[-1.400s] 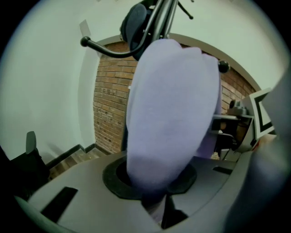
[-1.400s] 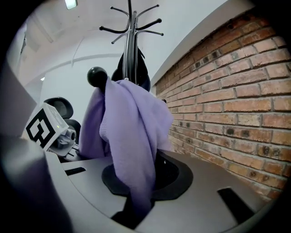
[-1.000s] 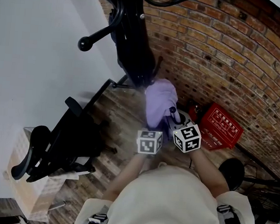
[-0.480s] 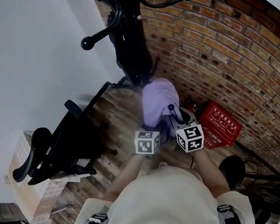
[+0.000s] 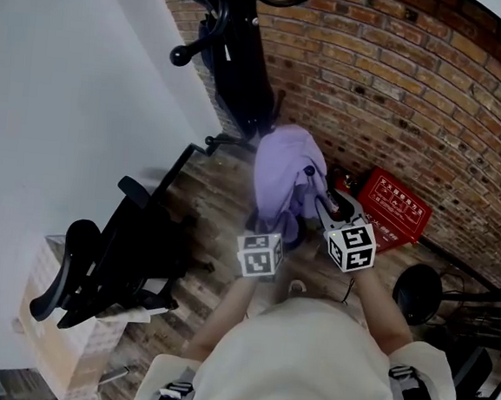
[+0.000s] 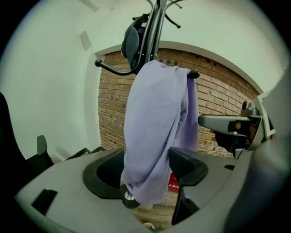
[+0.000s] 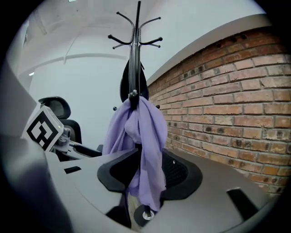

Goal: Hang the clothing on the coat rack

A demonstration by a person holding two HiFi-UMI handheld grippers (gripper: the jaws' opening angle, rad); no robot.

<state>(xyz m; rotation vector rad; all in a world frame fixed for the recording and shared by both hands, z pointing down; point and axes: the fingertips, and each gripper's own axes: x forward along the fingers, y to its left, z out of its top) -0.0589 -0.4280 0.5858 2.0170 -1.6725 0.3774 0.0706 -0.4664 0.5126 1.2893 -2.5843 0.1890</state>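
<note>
The shirt hangs off a rack hook, its tail drooping between both pairs of fingers. The left gripper and right gripper are opening, clear of the cloth.

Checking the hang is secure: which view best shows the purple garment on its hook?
The left gripper view: the purple garment drapes over a hook, ball tip showing. The right gripper view faces it, hook mostly hidden; the head view sees it foreshortened from above.
</note>
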